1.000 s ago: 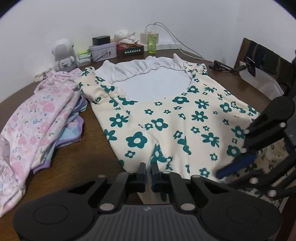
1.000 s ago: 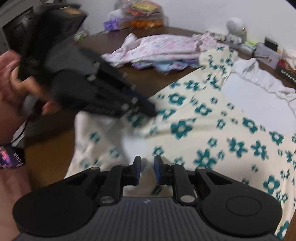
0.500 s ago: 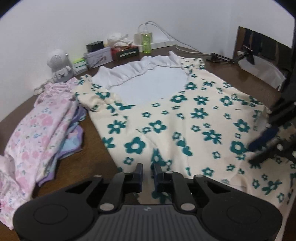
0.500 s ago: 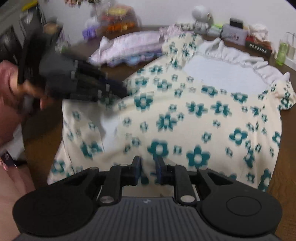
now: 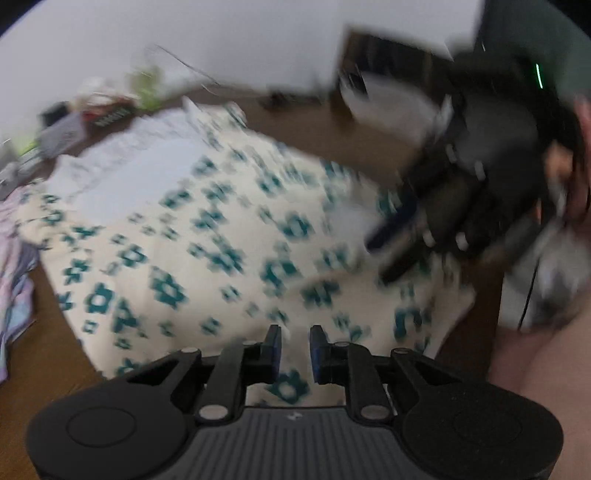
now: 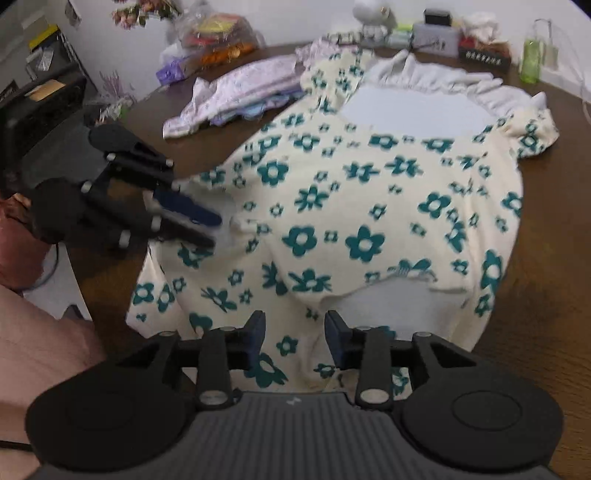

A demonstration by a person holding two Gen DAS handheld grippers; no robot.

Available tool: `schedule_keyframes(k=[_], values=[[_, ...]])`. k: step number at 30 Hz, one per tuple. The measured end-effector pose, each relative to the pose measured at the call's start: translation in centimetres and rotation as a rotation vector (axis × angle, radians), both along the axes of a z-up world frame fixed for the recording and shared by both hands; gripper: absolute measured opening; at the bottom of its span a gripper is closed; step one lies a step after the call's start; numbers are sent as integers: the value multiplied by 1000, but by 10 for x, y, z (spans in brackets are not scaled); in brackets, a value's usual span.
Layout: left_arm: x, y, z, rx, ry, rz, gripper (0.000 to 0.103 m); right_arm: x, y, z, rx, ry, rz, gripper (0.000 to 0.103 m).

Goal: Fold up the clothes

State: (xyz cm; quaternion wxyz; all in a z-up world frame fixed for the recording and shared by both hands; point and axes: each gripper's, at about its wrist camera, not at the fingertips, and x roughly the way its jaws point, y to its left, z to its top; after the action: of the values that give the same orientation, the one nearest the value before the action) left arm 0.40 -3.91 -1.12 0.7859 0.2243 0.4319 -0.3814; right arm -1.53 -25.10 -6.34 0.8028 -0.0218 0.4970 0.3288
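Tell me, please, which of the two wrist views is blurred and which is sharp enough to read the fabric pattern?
Left wrist view: heavy motion smear across the floral dress. Right wrist view: the flowers read clearly, with slight blur on the left claw only; fisheye bending in both.

Worktop (image 6: 546, 258): dark brown wood, backed by a white wall. Along its far edge, left to right in the right wrist view: clear bag of colourful packets (image 6: 218, 33), small white robot-shaped figure (image 6: 373, 11), grey tin (image 6: 436, 37) carrying a black box (image 6: 437, 16), dark lettered box (image 6: 484, 57), green bottle (image 6: 530, 61). Left wrist view is motion-blurred
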Motion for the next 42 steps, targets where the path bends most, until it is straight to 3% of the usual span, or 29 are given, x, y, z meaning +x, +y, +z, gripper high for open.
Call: schedule_keyframes(k=[1,4,9,11,15,18,20,21,22,23,24,27,33,39,42], values=[[-1,-5,-2,5,-3,-7,10,1,3,-4,-6,14,13,19],[1,-9,-1,17,52,-43,5,2,6,-3,-27,29,56,5],[6,4,8,9,122,-70,6,7,-3,1,-41,81,80,5],[10,11,12,-6,136,-67,14,10,-14,7,11,65,40,8],[17,27,29,-157,63,12,25,0,-24,23,92,-68,-11,28],[21,36,33,-227,2,104,32,-5,-20,19,100,-117,-32,31],[12,43,37,-259,-91,162,58,-8,-18,17,94,-144,-54,42],[7,46,39,-275,-138,190,68,-11,-17,17,88,-169,-66,55],[-2,51,41,-290,-194,215,86,-17,-17,19,82,-209,-81,72],[-12,55,43,-305,-250,239,96,-23,-18,20,72,-248,-97,83],[-25,59,44,-319,-304,256,97,-30,-19,22,61,-285,-113,102],[-56,63,41,-307,-406,293,98,-54,-17,27,-26,-397,-177,102],[-96,79,30,-289,-423,353,98,-88,-26,25,-60,-453,-228,102],[-126,82,13,-104,-418,263,95,-119,-38,16,-177,-458,-209,102],[-138,75,5,-34,-406,191,83,-132,-41,11,-253,-452,-149,94]])
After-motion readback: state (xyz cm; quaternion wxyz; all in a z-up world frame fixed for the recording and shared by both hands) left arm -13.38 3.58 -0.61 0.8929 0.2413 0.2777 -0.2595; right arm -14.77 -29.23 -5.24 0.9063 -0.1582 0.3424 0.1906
